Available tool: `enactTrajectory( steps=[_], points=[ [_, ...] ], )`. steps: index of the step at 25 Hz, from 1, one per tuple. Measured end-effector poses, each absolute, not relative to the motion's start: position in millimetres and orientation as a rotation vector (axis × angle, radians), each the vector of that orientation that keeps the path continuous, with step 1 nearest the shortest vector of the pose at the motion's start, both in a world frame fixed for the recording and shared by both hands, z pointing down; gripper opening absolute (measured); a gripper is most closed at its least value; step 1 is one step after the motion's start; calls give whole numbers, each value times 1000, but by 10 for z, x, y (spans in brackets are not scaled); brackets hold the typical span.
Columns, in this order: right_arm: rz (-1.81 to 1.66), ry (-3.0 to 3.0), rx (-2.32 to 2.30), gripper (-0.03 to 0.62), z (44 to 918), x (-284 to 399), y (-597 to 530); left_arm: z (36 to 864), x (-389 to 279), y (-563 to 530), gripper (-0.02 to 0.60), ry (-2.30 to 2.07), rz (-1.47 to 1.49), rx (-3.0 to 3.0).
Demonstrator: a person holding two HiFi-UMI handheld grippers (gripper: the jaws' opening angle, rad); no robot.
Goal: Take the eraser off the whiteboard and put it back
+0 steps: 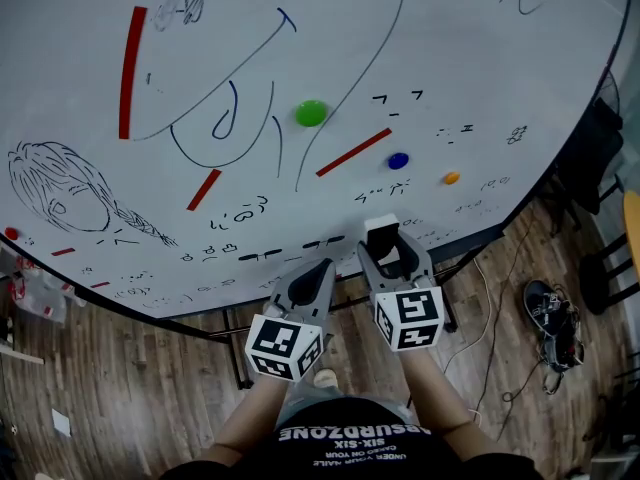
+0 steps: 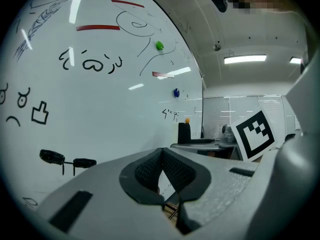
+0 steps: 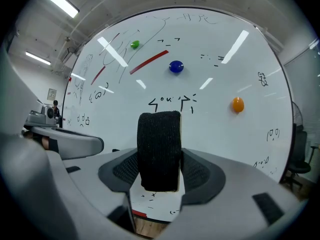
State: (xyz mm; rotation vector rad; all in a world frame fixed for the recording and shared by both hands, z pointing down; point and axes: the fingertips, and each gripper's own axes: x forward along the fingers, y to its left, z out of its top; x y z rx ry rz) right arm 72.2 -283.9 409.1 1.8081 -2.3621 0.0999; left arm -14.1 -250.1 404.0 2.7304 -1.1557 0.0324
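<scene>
Your right gripper [image 3: 159,173] clamps the eraser [image 3: 159,144], just off the whiteboard [image 3: 215,84] | left gripper [image 2: 163,156] pinched shut, empty | take-off done, you've yet to put it back

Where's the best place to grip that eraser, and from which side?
Probably across the two flat sides of the eraser, approaching square to the whiteboard, as the right gripper holds it: the block is narrow and upright, fitting between the fingers.

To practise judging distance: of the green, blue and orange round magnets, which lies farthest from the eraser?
The green magnet, up among the curved pen lines; the blue magnet and orange magnet sit nearer the eraser in the right gripper.
</scene>
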Motion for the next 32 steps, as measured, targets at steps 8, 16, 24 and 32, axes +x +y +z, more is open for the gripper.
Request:
enactTrajectory(
  steps=[8, 16, 24, 32],
  points=[
    [105, -2343, 1819, 239, 4129, 734, -2972, 4030, -213, -2585, 8, -1168, 34, 2730],
    [115, -2333, 1832, 239, 4144, 730, -3055, 4006, -288, -2600, 8, -1183, 30, 2726],
    [120, -2329, 1841, 241, 4156, 729, -3085, 4010, -336, -2588, 8, -1198, 29, 2719],
    [118, -2333, 1837, 242, 4159, 727, -3100, 3992, -369, -2565, 8, -1217, 18, 2712]
  ],
)
